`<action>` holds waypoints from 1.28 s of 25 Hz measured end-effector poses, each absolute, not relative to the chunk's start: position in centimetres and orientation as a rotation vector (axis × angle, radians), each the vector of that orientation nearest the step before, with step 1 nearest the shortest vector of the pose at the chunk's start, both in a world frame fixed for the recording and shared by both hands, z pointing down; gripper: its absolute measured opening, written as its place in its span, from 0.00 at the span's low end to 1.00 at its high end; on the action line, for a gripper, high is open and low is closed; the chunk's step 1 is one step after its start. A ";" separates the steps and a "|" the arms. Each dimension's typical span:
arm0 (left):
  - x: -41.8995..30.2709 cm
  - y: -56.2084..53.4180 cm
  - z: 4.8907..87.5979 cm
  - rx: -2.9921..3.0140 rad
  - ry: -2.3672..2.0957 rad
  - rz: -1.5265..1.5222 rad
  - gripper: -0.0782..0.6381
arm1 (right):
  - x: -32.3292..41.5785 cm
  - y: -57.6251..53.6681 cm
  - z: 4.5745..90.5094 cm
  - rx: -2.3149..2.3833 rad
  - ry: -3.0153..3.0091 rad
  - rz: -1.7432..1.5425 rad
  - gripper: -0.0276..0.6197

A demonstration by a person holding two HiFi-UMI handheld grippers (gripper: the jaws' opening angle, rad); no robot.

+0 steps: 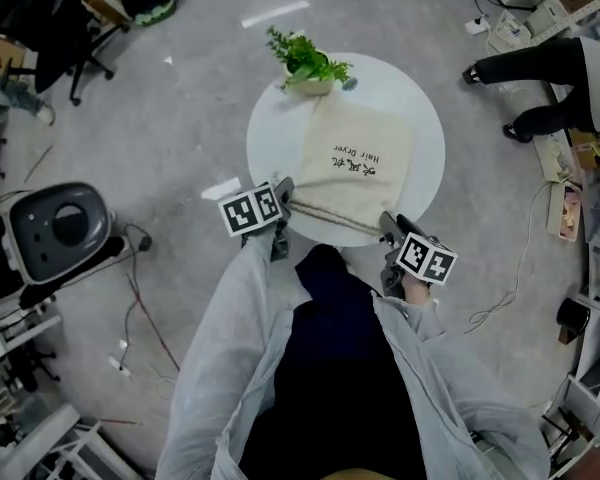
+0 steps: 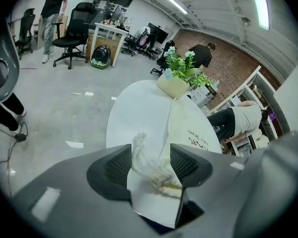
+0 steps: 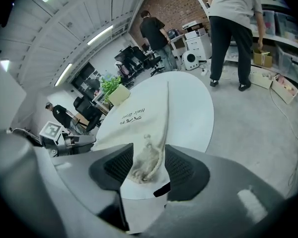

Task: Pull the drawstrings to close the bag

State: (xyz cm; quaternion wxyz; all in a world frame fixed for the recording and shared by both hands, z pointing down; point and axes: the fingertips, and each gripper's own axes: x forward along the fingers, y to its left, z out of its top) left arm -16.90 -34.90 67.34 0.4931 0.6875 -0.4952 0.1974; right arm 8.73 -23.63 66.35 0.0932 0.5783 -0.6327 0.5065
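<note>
The cream drawstring bag (image 1: 355,173) lies flat on the round white counter (image 1: 420,118), its gathered mouth toward the person and a potted plant (image 1: 308,63) at its far end. The left hand-held gripper (image 2: 150,158) stands spread around the knotted left drawstring (image 2: 137,142). The right hand-held gripper (image 3: 148,163) is likewise spread around the right drawstring (image 3: 148,143). Neither gripper's pads press on the cord.

The head view looks steeply down from above on the round table (image 1: 420,128) and bag (image 1: 355,168). Both gripper views sit low and close at the table's near edge, facing across it toward the plant (image 2: 181,66), which all three share.
</note>
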 end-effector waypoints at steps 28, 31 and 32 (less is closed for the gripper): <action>-20.3 -31.0 65.9 1.574 -1.398 0.259 0.16 | 10.4 -21.4 67.4 1.907 -1.821 1.748 0.07; -21.3 -29.8 65.4 1.554 -1.436 0.207 0.16 | 11.0 -21.2 67.6 1.937 -1.803 1.704 0.07; -21.7 -29.4 65.3 1.538 -1.451 0.186 0.16 | 11.2 -21.1 67.6 1.954 -1.793 1.698 0.07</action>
